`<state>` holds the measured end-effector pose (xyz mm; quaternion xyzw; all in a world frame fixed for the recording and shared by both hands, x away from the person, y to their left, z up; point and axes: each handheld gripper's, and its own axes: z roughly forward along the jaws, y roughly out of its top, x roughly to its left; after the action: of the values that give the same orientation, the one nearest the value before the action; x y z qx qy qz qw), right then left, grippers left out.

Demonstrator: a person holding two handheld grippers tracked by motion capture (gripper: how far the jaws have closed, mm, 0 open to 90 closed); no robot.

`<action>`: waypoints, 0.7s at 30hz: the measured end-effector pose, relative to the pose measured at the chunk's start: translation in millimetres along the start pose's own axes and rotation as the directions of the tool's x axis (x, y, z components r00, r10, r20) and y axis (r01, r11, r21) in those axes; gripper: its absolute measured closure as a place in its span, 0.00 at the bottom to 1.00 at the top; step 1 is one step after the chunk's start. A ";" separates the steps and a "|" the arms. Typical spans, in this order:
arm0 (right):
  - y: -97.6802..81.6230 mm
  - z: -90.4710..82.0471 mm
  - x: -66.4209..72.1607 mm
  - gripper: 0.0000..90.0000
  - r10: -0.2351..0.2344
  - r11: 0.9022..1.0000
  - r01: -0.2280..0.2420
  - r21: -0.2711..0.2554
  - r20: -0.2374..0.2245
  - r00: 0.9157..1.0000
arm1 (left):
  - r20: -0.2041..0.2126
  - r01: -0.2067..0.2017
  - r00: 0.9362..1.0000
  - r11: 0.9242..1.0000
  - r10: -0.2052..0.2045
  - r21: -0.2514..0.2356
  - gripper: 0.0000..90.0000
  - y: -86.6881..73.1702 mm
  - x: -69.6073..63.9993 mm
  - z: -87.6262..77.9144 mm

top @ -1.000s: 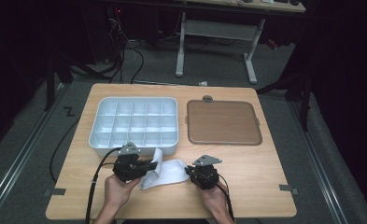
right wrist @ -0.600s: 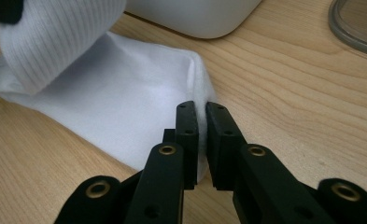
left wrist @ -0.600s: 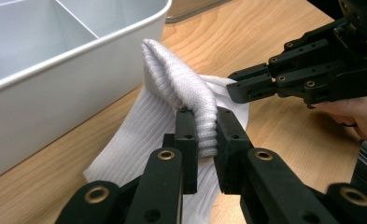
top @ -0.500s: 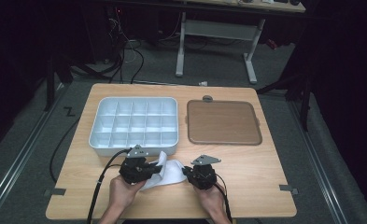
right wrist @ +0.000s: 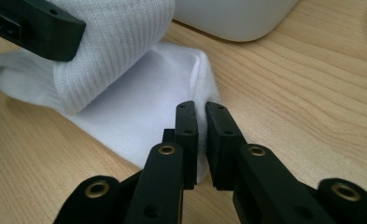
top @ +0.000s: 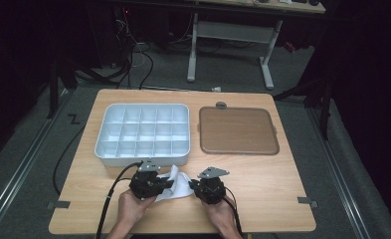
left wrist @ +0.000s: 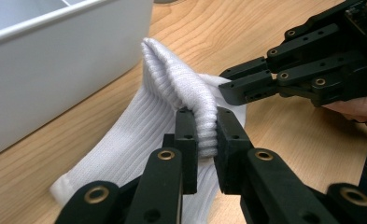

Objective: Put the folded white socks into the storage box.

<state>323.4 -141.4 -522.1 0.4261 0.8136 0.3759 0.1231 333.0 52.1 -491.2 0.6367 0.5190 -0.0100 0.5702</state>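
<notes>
While both grippers have the white sock (top: 178, 185) pinched at the near edge of the table (top: 282, 189), what matters to me is how the sock runs between them. My left gripper (left wrist: 204, 135) is clamped on a raised fold of the ribbed cuff, jaws nearly together with the knit bulging up between the pads. My right gripper (right wrist: 201, 135) is clamped on a thin edge of the flatter part, jaws almost touching with just a sliver of fabric in the gap. From the high view, the left gripper (top: 150, 183) and right gripper (top: 209, 188) sit side by side, the sock strung between them, so its long axis lies roughly left to right across the table, parallel to the front wall of the white divided tray (top: 143, 155). The tray is just beyond the sock, close behind the cuff, which stands right beside its near wall; the brown mat (top: 238, 130) is further off to the right. I judge the left hand (top: 131, 209) is the nearer one to the tray, so any lift toward a compartment would probably lead with that side, away from me.
</notes>
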 end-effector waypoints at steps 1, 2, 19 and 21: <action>0.0 0.0 0.0 0.93 0.000 1.000 0.000 0.000 0.000 1.000 | 0.001 -0.007 1.000 1.000 0.007 0.006 0.90 -0.3 0.0 0.5; -0.4 0.1 -0.7 0.93 -0.001 1.000 0.001 0.000 0.001 1.000 | 0.003 -0.009 1.000 1.000 0.009 0.008 0.90 -0.9 -0.7 1.6; -1.2 4.1 -3.9 0.93 0.007 1.000 -0.007 0.005 0.002 1.000 | 0.004 -0.023 1.000 0.999 0.023 0.026 0.90 -13.2 -2.4 14.2; -1.2 4.4 -3.7 0.93 0.005 1.000 -0.005 0.006 0.001 1.000 | 0.003 -0.024 1.000 0.999 0.024 0.025 0.90 -13.8 -2.3 14.9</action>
<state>327.2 -142.5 -526.4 0.4287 0.8136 0.3736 0.1211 331.3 37.0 -505.0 0.6500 0.5105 -0.0105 0.5628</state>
